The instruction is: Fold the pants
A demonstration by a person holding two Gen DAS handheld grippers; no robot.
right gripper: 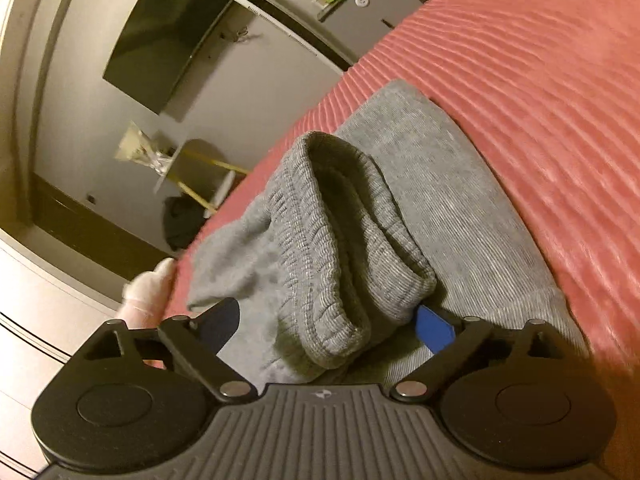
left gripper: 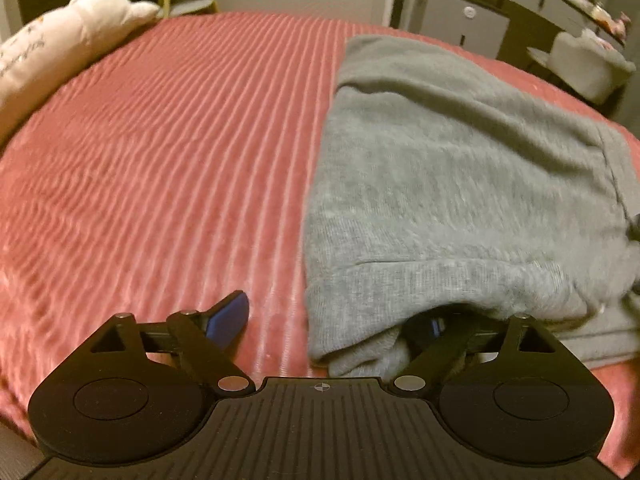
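- Grey pants (left gripper: 460,184) lie folded in layers on the red ribbed bed cover (left gripper: 168,168), toward its right side in the left wrist view.
- Left gripper (left gripper: 332,320): jaws spread wide; one blue fingertip (left gripper: 230,316) over bare cover, the other under the pants' near edge.
- Right gripper (right gripper: 328,324): jaws spread, straddling the ribbed waistband (right gripper: 340,248), not pinching it.
- White pillow (left gripper: 60,48) at the bed's far left.

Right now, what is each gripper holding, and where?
Neither clamps anything. The left gripper is open, one finger under the gray pants hem. The right gripper is open astride the ribbed waistband.
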